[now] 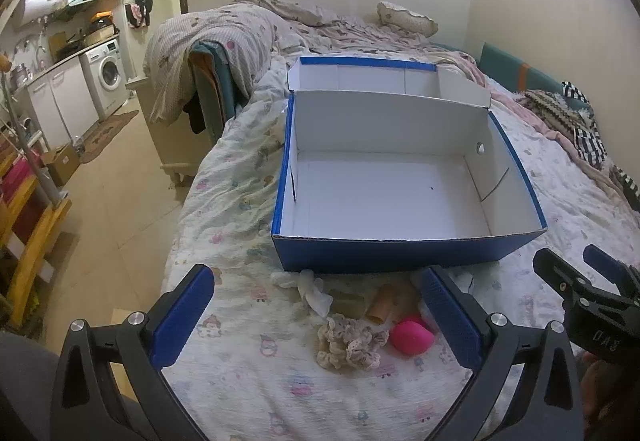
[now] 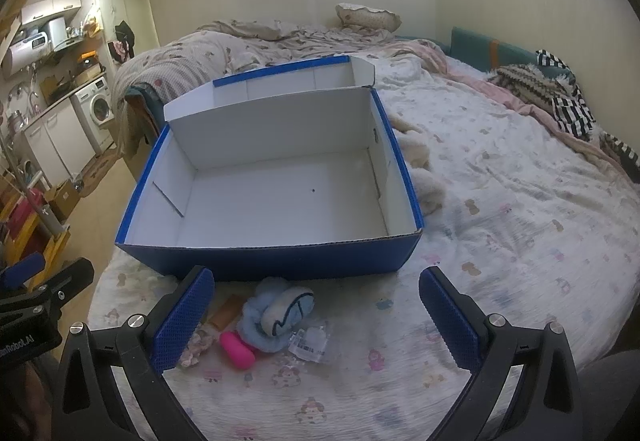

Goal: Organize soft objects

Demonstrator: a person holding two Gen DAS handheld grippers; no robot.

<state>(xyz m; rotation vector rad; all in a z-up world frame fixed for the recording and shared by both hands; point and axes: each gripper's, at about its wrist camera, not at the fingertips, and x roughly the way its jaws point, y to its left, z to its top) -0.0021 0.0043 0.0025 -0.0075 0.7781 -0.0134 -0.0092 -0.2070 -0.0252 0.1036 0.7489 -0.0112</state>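
Note:
An open blue box [image 1: 400,251] with a white, empty inside sits on the bed; it also shows in the right wrist view [image 2: 280,261]. In front of it lie a lace scrunchie [image 1: 350,345], a pink sponge [image 1: 410,339], a brown tube [image 1: 386,305] and a white cloth [image 1: 314,291]. The right wrist view shows the pink sponge [image 2: 238,351], a blue fluffy item [image 2: 276,311] and a clear packet [image 2: 312,341]. My left gripper [image 1: 320,317] is open above the small items. My right gripper [image 2: 316,317] is open above them too.
The bed sheet [image 2: 500,241] stretches to the right with piled clothes [image 2: 552,93] at the far side. A quilt [image 1: 224,37] and pillow [image 1: 408,17] lie behind the box. The floor [image 1: 112,209] and kitchen units [image 1: 80,89] are to the left.

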